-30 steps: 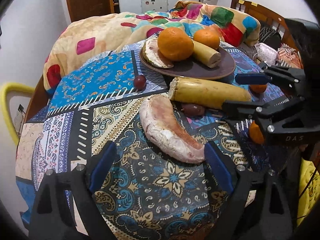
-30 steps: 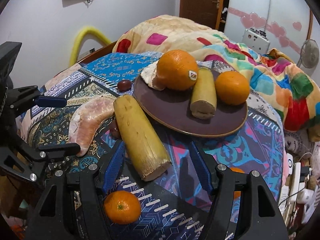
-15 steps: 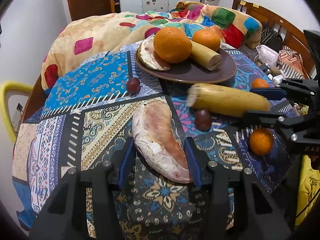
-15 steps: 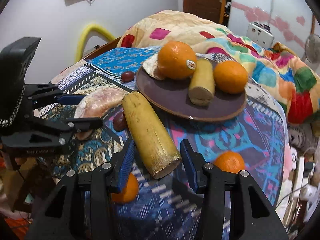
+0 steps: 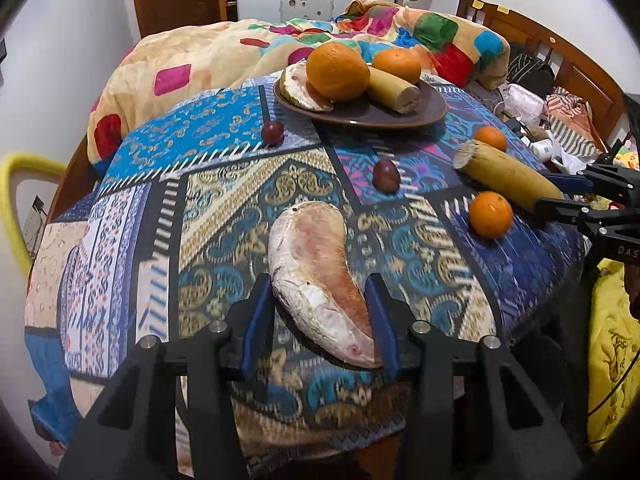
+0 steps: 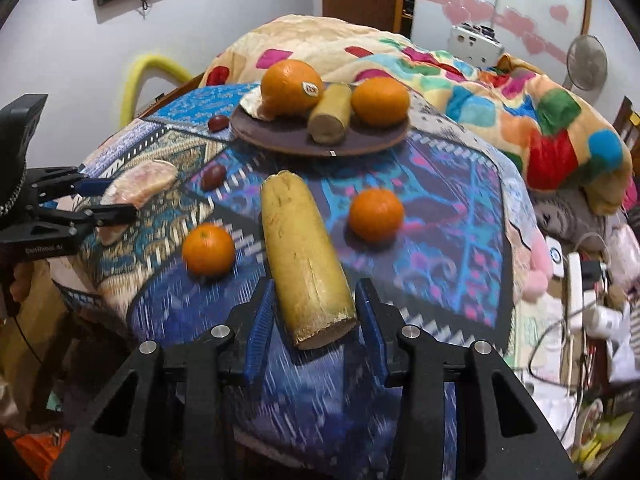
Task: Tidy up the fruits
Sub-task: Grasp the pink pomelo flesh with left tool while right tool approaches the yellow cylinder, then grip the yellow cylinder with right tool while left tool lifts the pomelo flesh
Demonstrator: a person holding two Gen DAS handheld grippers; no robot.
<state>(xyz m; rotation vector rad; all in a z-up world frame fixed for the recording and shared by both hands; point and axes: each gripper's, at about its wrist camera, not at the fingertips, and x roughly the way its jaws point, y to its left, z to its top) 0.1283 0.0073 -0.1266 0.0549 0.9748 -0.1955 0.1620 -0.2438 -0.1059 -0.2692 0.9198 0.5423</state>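
Change: in the last second you are closing both grippers, wide open a moment ago, around a fruit each, and both fruits are sitting lower in their views.
Left gripper (image 5: 320,324): you are pinching the pomelo wedge (image 5: 320,280) between the blue pads at its near end; it is casting a shadow on the patterned cloth (image 5: 200,208), so it is probably lifting clear.
Right gripper (image 6: 316,332): you are closing the pads on the cut end of the long yellow stalk (image 6: 304,256), which is pointing toward the brown plate (image 6: 280,140).
Meaning: both pieces are looking ready to travel to the plate, where their matches are lying.
Count, on plate: two oranges, one short stalk, one pomelo wedge.
Count, on cloth: two small tangerines, two dark red round fruits.
Count, in grippers: one wedge, one stalk.
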